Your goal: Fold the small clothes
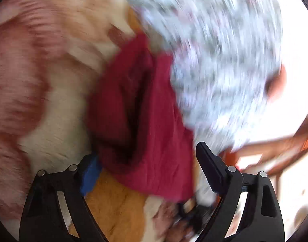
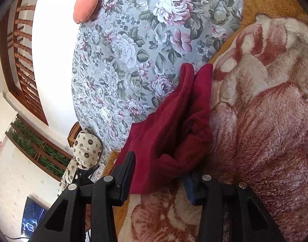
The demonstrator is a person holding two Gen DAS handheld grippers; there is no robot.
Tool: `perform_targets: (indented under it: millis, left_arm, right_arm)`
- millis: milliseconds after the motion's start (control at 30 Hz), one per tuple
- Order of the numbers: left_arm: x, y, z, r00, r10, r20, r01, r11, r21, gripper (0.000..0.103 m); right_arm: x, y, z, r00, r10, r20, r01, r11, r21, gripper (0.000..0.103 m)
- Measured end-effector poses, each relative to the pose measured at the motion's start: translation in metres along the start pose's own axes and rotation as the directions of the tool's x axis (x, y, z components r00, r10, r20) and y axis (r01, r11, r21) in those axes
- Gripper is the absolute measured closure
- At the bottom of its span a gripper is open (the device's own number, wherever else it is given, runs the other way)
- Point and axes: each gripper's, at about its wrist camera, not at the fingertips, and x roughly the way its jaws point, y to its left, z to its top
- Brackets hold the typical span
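Observation:
A small dark red fleece garment point(image 2: 174, 117) lies bunched on a plush pink-and-cream blanket point(image 2: 271, 121), beside a floral quilt point(image 2: 133, 50). My right gripper point(image 2: 160, 173) stands open, and the near end of the garment lies between its fingers. In the blurred left wrist view the same red garment point(image 1: 142, 111) reaches down between the fingers of my left gripper point(image 1: 148, 161), whose jaws stand wide apart around its lower edge. The garment has a deep fold or opening down its middle.
An orange blanket point(image 2: 275, 2) lies under the plush one. A salmon cushion point(image 2: 86, 3) and a patterned pillow point(image 2: 86, 147) sit at the quilt's edges. A wooden slatted headboard point(image 2: 23, 56), a white wall and a screen point(image 2: 33, 217) are to the left.

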Motion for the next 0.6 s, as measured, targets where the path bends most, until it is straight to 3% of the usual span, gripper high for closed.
perform_targets:
  millis: [67,133,200,267,333,367,400,433,600]
  left_arm:
    - [0.003,-0.006,-0.001,0.999,0.039,-0.009,-0.038,0.997,0.071,0.015]
    - [-0.001,0.004,0.001,1.0,0.015,0.027,-0.016,1.0,0.011,0.017]
    - [-0.002,0.006,-0.001,0.998,0.038,0.044,-0.038,0.999,0.005,0.023]
    - [0.001,0.005,-0.004,0.993,0.109,0.042,-0.111,0.993,0.047,0.04]
    - [0.004,0.013,-0.004,0.989,0.142,0.04,-0.143,0.99,0.023,0.078]
    - [0.003,0.024,-0.003,0.99,0.136,0.033,-0.135,0.991,-0.022,0.081]
    - [0.003,0.028,-0.004,0.993,0.116,0.034,-0.115,0.992,-0.048,0.087]
    - [0.0,0.033,-0.005,0.994,0.1,0.033,-0.098,0.993,-0.065,0.089]
    - [-0.015,0.02,-0.025,0.99,0.143,0.017,-0.143,0.989,0.039,0.091]
  right_arm:
    - [0.0,0.0,0.0,1.0,-0.002,-0.001,0.002,1.0,-0.001,0.061]
    - [0.001,0.0,0.0,1.0,-0.012,-0.003,0.012,1.0,-0.002,0.061]
    - [0.003,0.002,0.001,0.999,-0.038,-0.008,0.038,0.999,-0.001,0.061]
    - [0.009,0.005,0.004,0.995,-0.094,-0.025,0.094,0.996,-0.001,0.061]
    - [0.015,0.007,0.008,0.99,-0.136,-0.035,0.136,0.991,0.002,0.061]
    - [0.018,0.008,0.011,0.988,-0.151,-0.038,0.151,0.989,0.0,0.062]
    - [0.02,0.006,0.012,0.985,-0.169,-0.043,0.169,0.986,0.003,0.076]
    - [0.02,0.003,0.012,0.983,-0.177,-0.048,0.178,0.984,0.017,0.088]
    - [-0.003,0.017,0.001,0.985,-0.173,-0.027,0.173,0.985,-0.017,0.093]
